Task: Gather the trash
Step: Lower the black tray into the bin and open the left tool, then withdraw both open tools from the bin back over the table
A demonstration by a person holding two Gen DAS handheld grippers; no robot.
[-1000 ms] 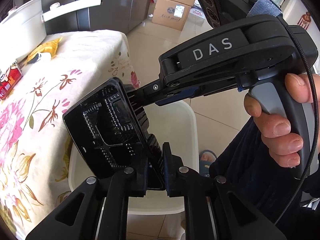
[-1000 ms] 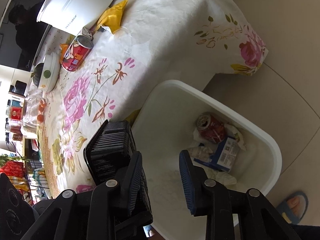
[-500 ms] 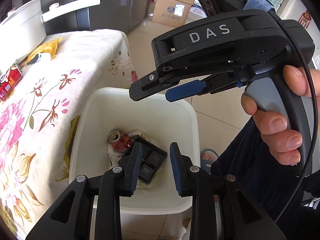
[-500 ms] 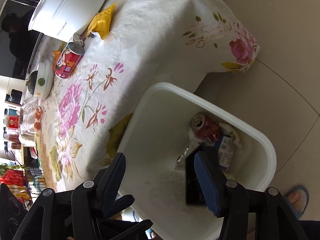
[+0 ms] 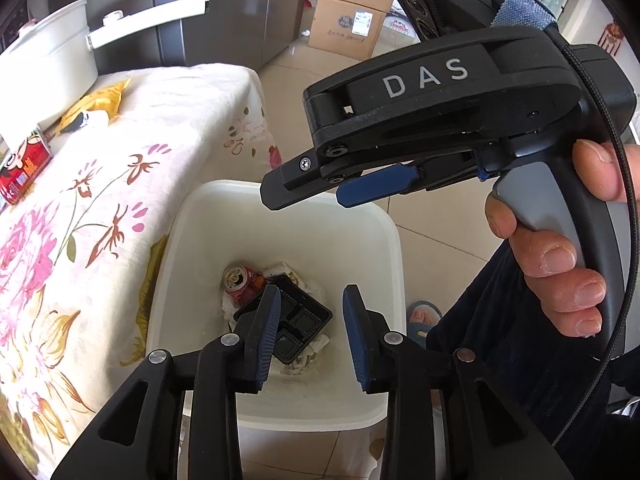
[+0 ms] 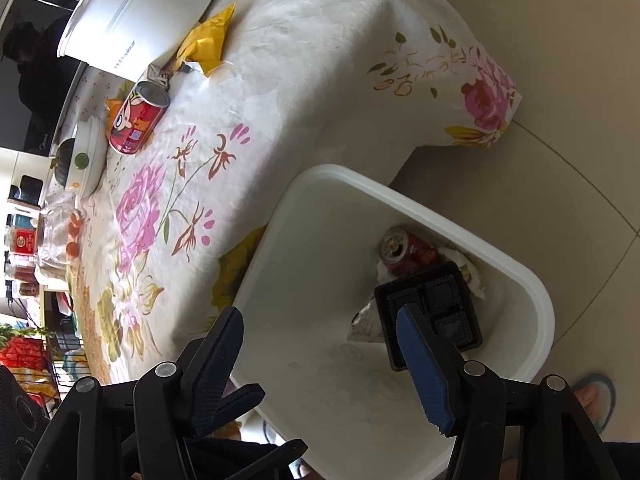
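A white trash bin stands on the floor beside the table. Inside it lie a black plastic tray, a red can and crumpled paper. My left gripper is open and empty above the bin. My right gripper is open and empty above the bin's rim; it also shows in the left wrist view. On the flowered tablecloth lie a red can and a yellow wrapper.
A white pot with a long handle stands at the table's far end. A bowl and a glass jar stand further along the table. Cardboard boxes sit on the tiled floor. A slippered foot is next to the bin.
Both grippers let go of the black tray, which dropped into the bin and now lies flat on the trash. Both sets of fingers opened wider.
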